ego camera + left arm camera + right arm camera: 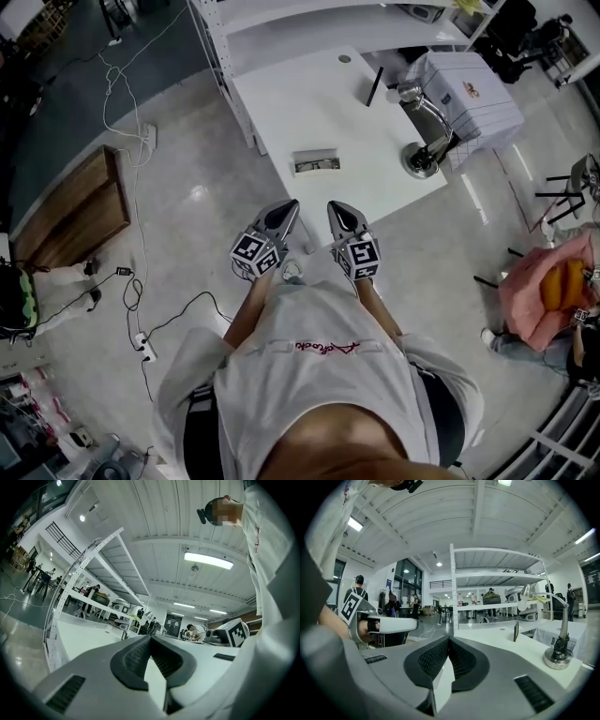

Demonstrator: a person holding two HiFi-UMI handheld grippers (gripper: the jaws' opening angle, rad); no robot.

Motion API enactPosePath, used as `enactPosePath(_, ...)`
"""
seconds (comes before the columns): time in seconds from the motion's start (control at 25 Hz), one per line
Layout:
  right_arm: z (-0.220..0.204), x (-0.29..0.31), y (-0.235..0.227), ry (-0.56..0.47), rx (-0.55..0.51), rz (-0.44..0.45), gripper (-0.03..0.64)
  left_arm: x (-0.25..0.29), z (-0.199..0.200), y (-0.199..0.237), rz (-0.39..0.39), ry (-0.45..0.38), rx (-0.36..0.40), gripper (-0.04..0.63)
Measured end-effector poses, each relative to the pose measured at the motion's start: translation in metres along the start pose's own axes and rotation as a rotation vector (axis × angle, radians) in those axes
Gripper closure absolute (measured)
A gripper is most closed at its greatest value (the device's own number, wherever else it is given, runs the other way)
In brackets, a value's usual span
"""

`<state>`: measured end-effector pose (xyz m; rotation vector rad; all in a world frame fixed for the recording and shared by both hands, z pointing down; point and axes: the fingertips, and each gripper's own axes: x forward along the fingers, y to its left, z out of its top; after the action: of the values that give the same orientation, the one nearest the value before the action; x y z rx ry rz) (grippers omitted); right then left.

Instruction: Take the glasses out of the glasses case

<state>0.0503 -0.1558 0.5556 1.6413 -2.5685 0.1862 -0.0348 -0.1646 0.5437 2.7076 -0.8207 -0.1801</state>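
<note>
The glasses case (316,162), a small grey oblong box, lies on the white table (309,103) close to its near edge. I cannot tell whether it holds glasses. Both grippers are held side by side just short of the table's near corner, pointing at it. My left gripper (292,204) (150,637) is shut with its tips touching and nothing between them. My right gripper (333,206) (449,639) is shut and empty too. The case lies a short way beyond both tips and does not show in either gripper view.
A desk lamp (422,141) and a stack of white boxes (469,89) stand at the table's right. A thin black upright (374,86) is at the back. White shelving (281,19) rises behind. A wooden bench (70,211) and floor cables (141,309) lie left; a seated person (544,291) right.
</note>
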Motion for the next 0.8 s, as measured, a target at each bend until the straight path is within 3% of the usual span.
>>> enactPosePath(0.28,0.000,0.048,-0.005,0.018,0.005,-0.014,0.623,0.015,0.005,0.044,-0.022,0.028,-0.014,0.572)
enactPosePath(0.8,-0.014,0.070,-0.026,0.066,0.026,-0.023,0.623,0.035,-0.006,0.064,-0.022,0.053,-0.051,0.572)
